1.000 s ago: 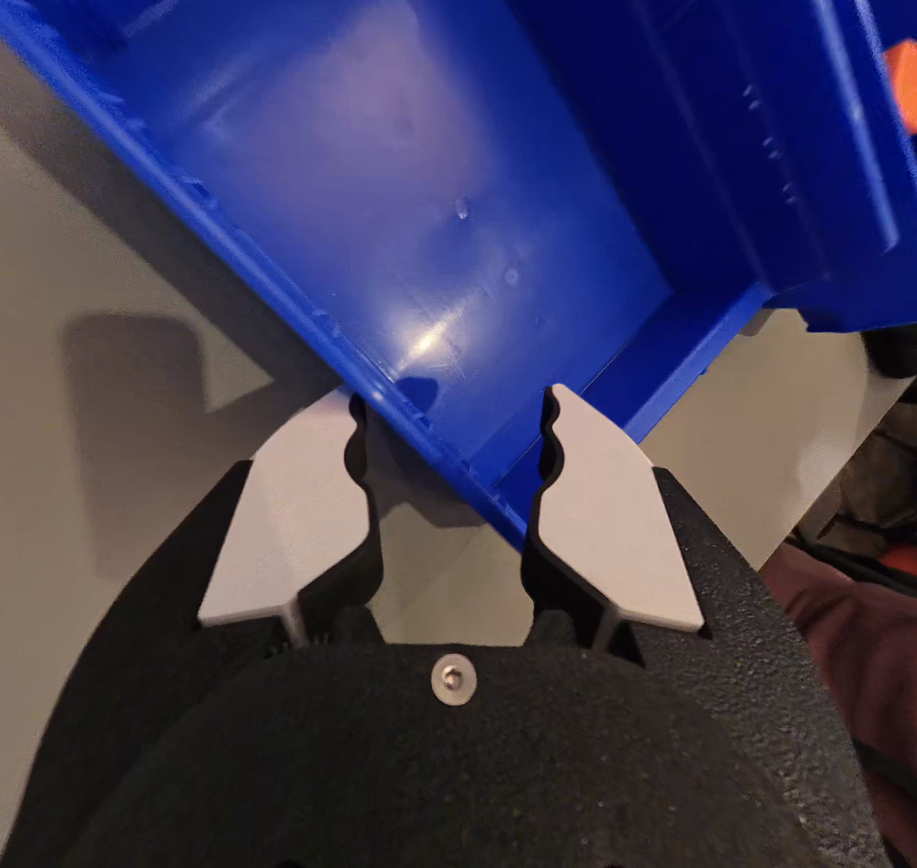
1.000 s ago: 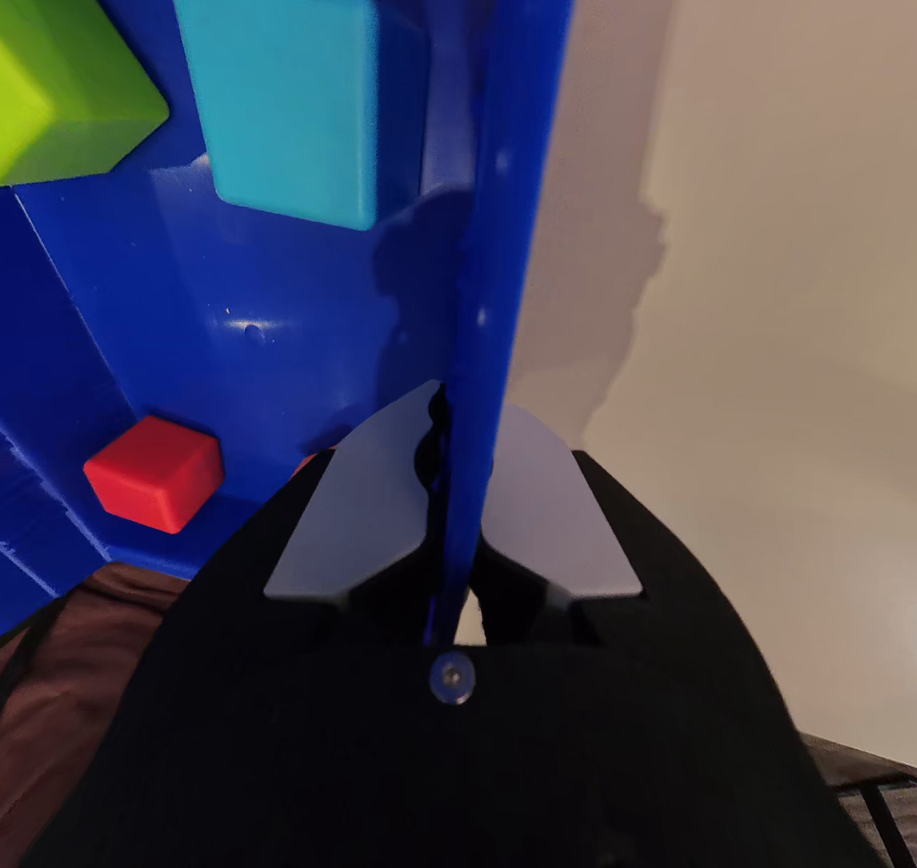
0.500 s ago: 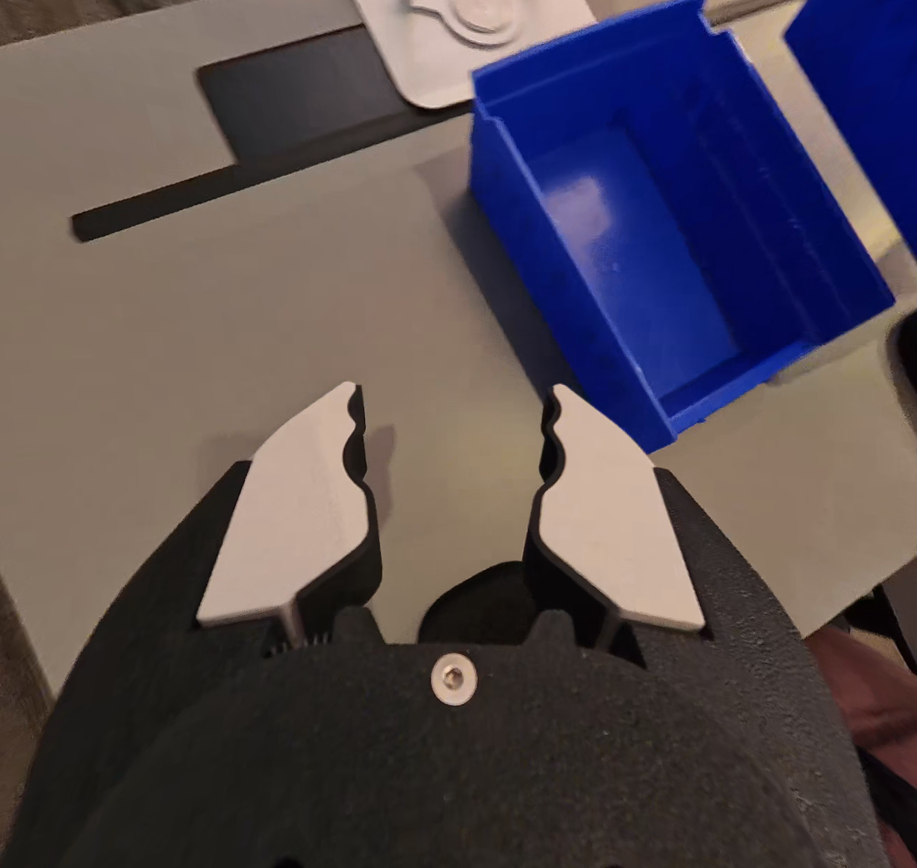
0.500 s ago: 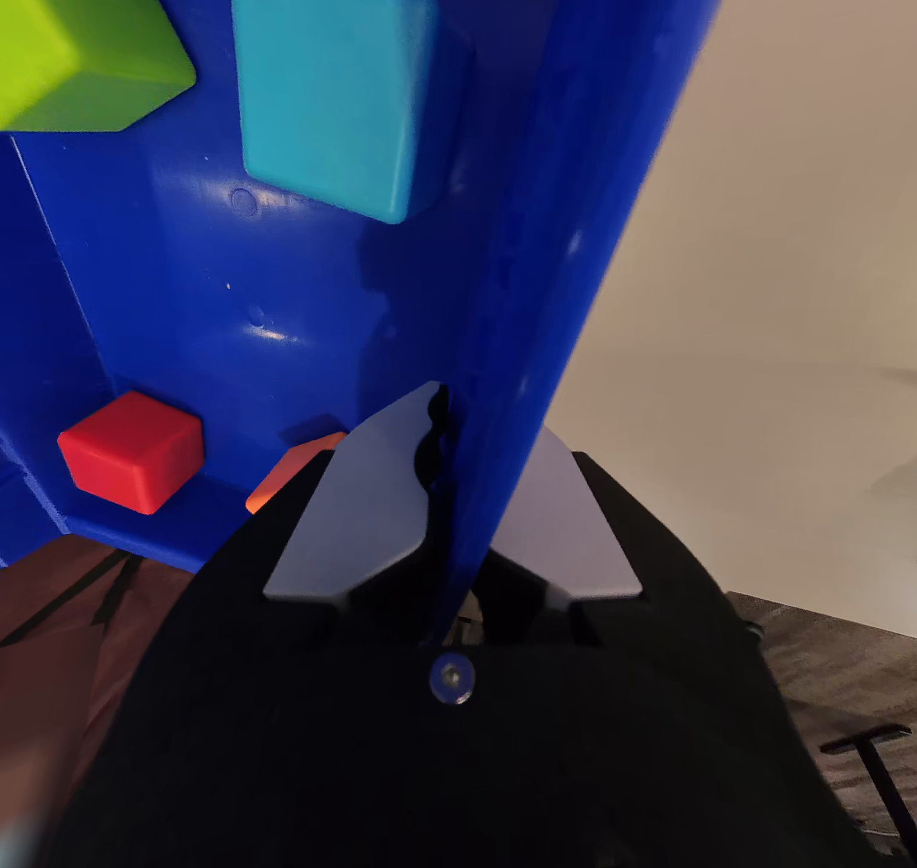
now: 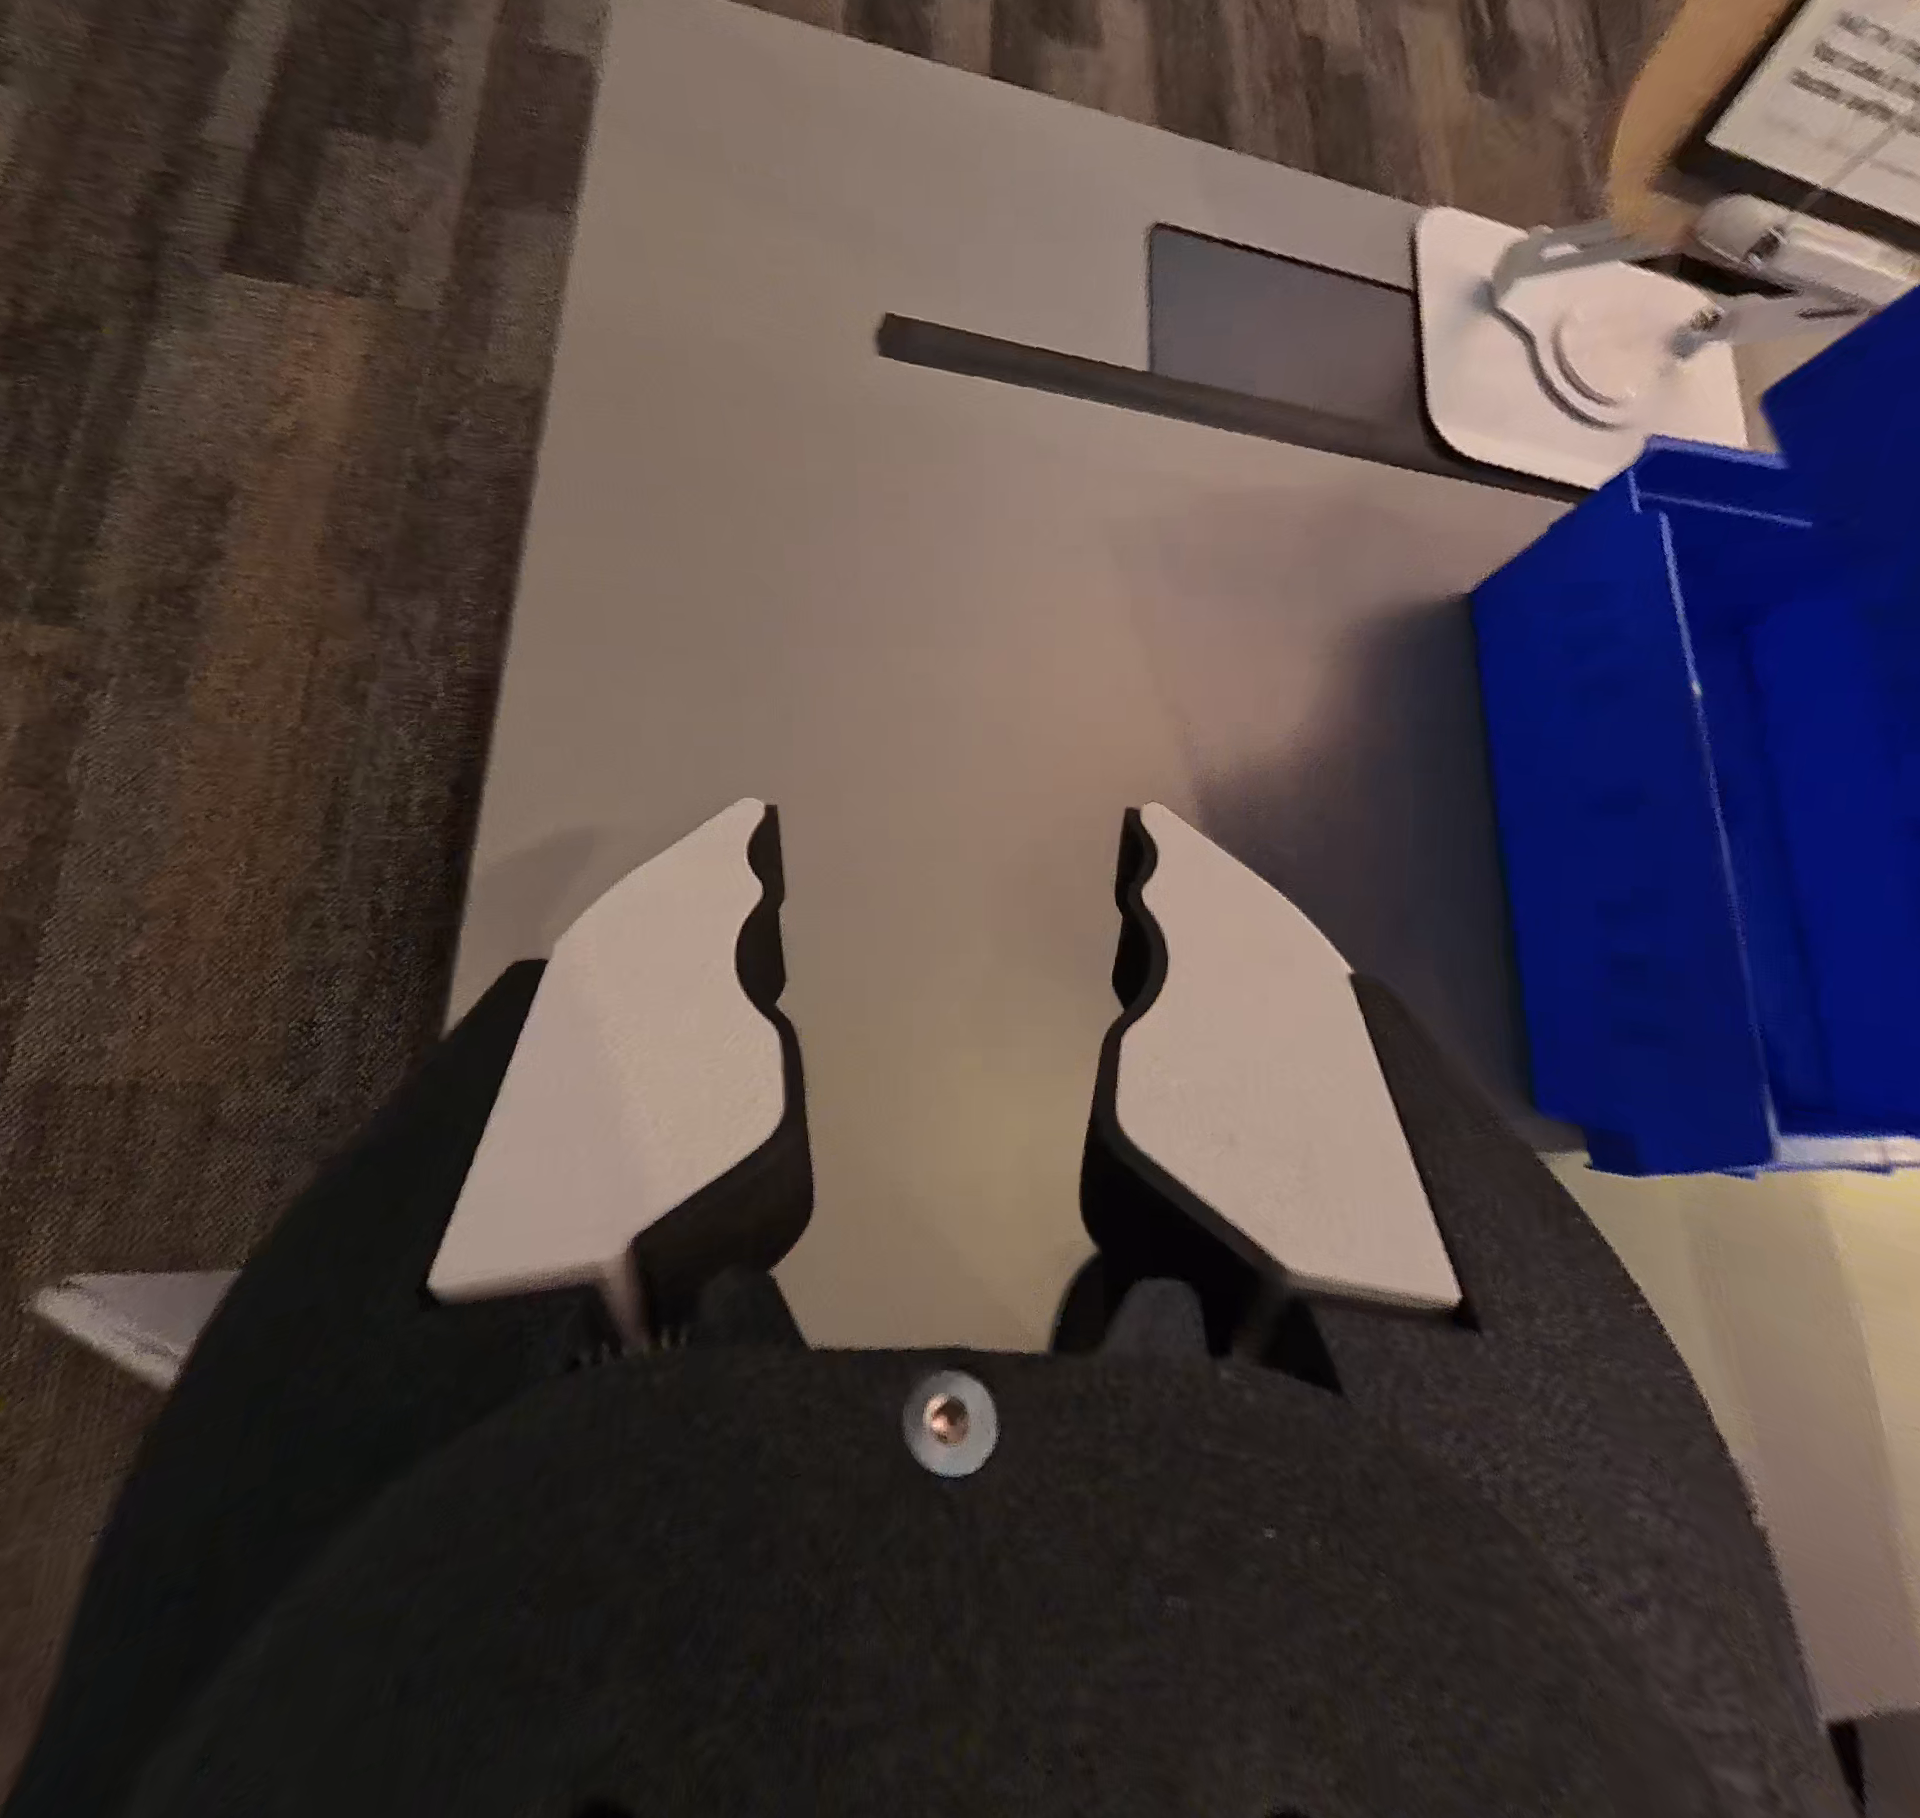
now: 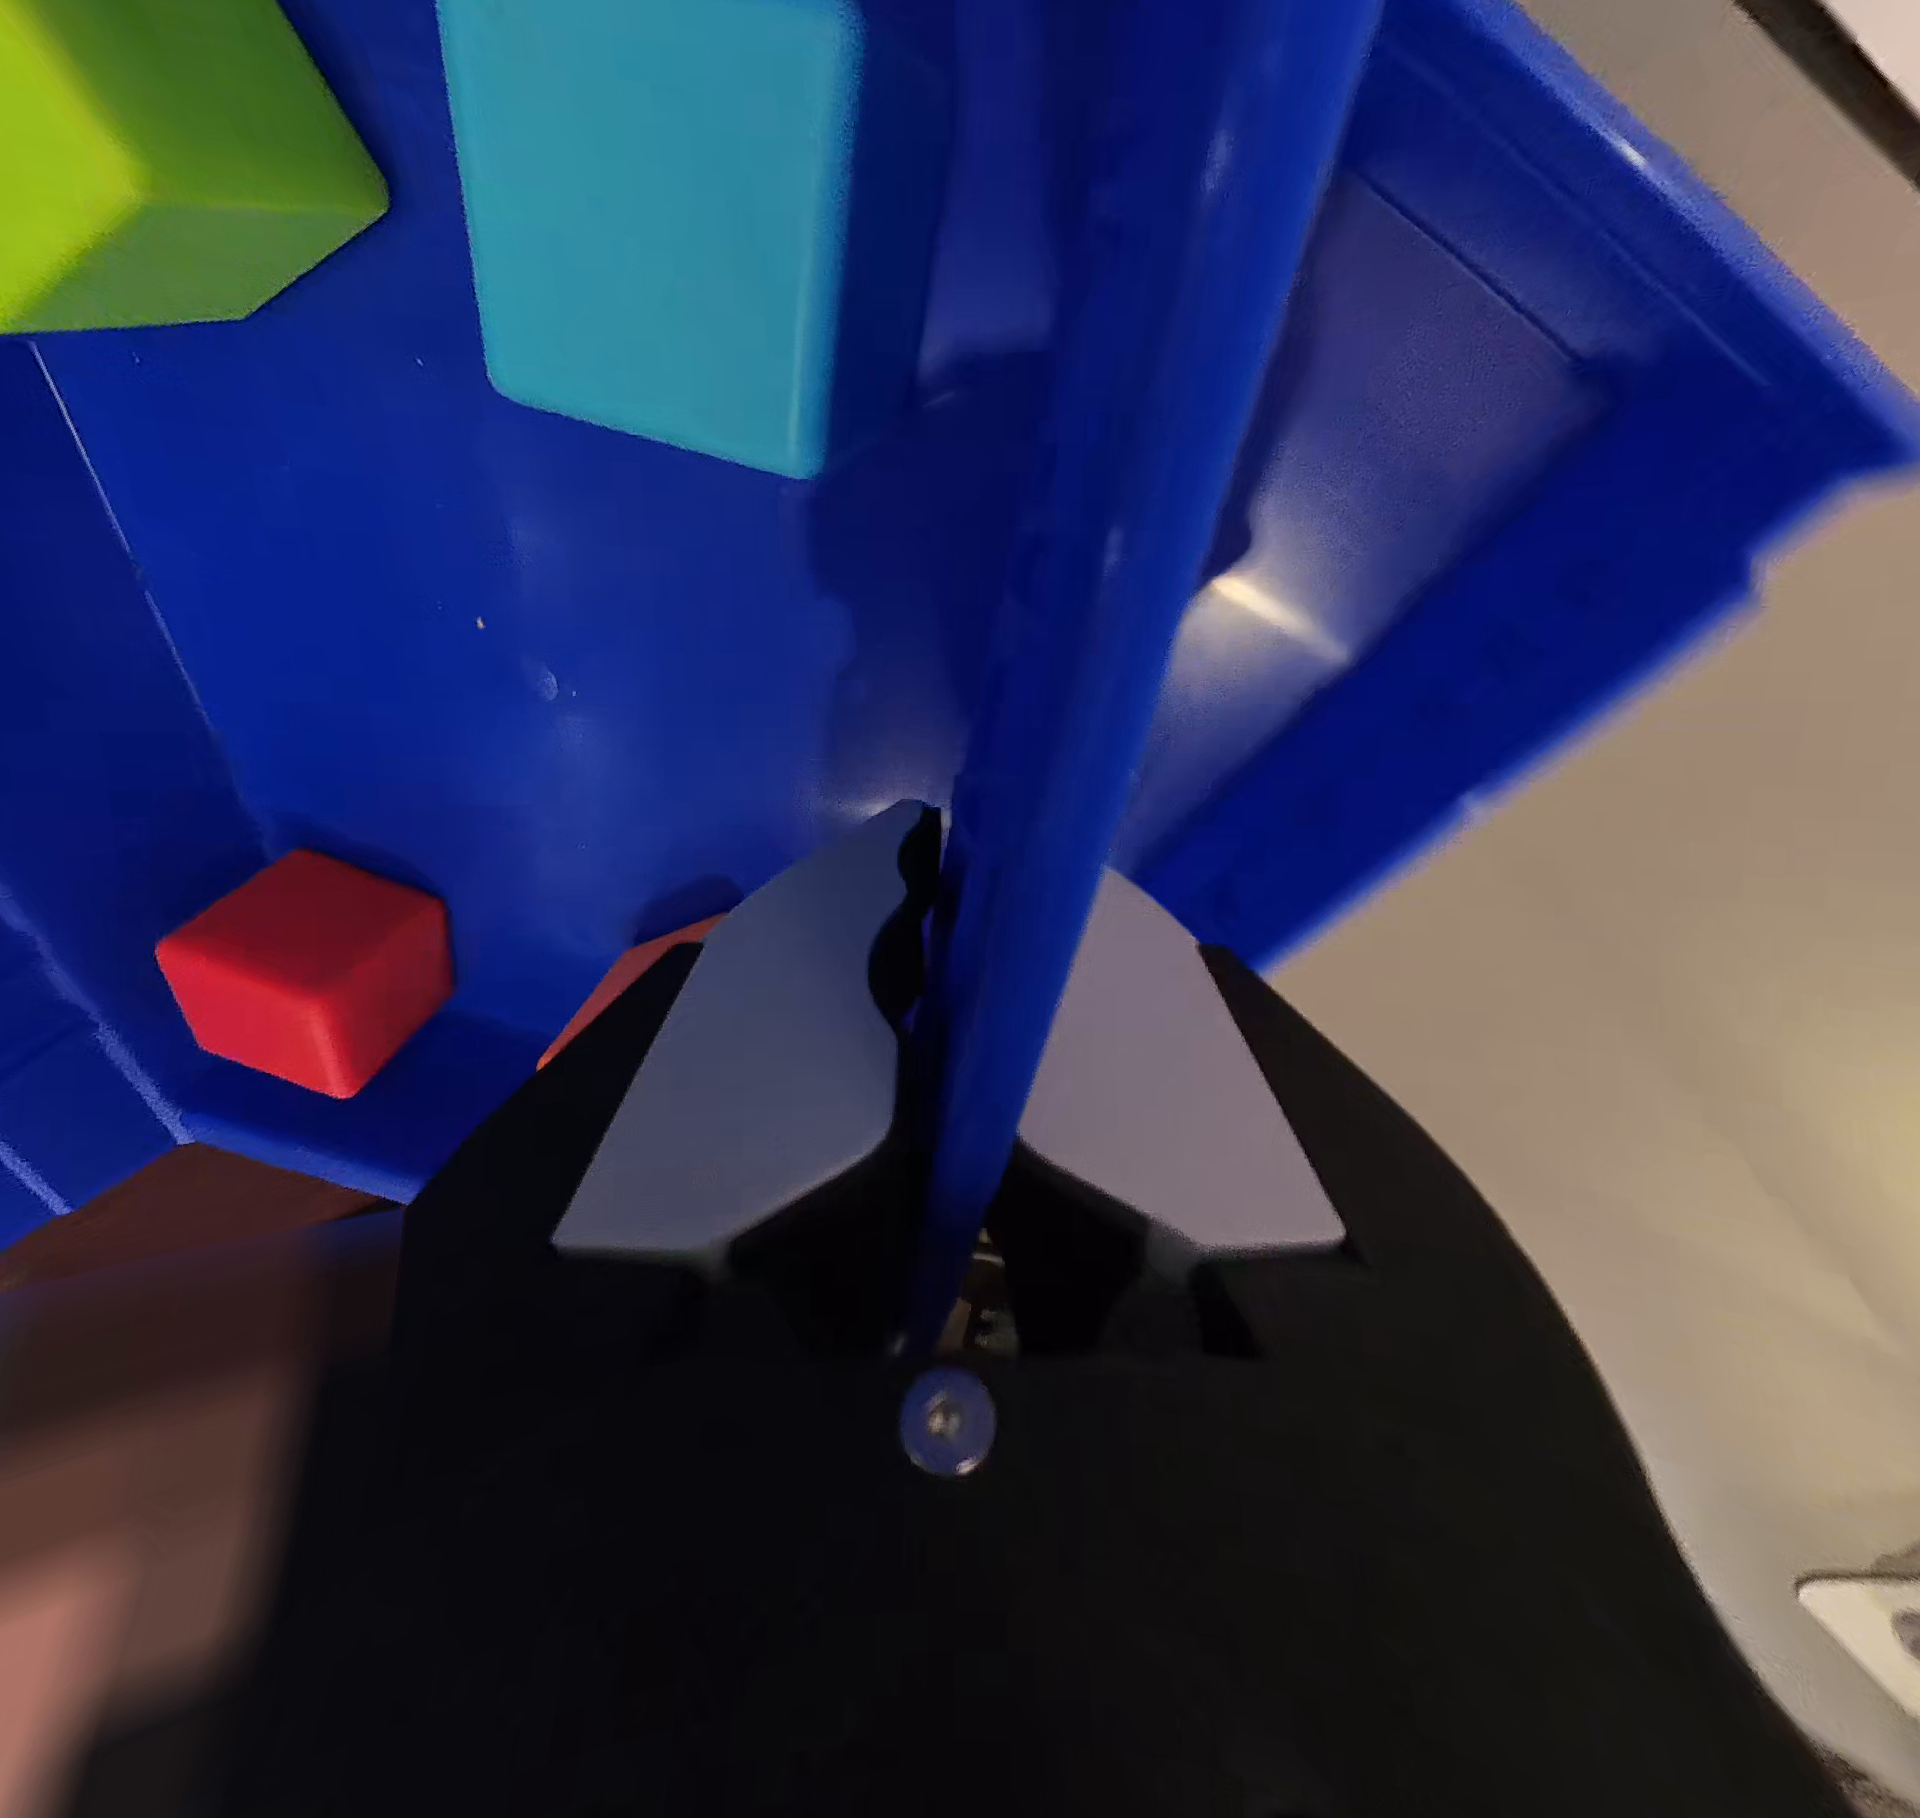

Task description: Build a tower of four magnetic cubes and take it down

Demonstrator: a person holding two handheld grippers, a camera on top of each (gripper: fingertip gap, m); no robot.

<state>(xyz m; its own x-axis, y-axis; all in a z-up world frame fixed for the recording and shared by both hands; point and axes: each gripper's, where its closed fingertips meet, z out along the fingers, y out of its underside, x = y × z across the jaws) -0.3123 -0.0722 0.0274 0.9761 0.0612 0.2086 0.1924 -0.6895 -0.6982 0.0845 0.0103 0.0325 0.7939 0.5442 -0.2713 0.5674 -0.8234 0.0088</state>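
While the cubes lie inside the blue bin (image 6: 644, 688), your right gripper (image 6: 961, 823) is clamped on that bin's side wall, one finger inside and one outside, with the thin wall running up between them. In the right wrist view you see the bin's floor face-on: a red cube (image 6: 307, 968) sits in the lower corner against the front lip, a turquoise block (image 6: 644, 199) lies higher up near the gripped wall, and a lime-green block (image 6: 156, 137) fills the upper left corner, cut off by the frame edge. A sliver of an orange cube (image 6: 623, 989) shows just beside the inner finger, mostly hidden behind it. Whether these pieces touch the bin walls you cannot tell for certain, except the red one, which sits close to the corner. Beyond the gripped wall a second blue bin (image 6: 1455, 480) shows its bare inside.

Your left gripper (image 5: 951, 812) hangs over the grey table (image 5: 935, 573) with its fingers spread wide and nothing between them. To its right the second blue bin (image 5: 1621, 833) stands on the table at the frame edge. Farther back a dark strip (image 5: 1122, 381) and a dark rectangular panel (image 5: 1278, 324) are set in the tabletop, with a white mounting plate (image 5: 1558, 355) beside them. Wood-patterned floor (image 5: 239, 521) surrounds the table.
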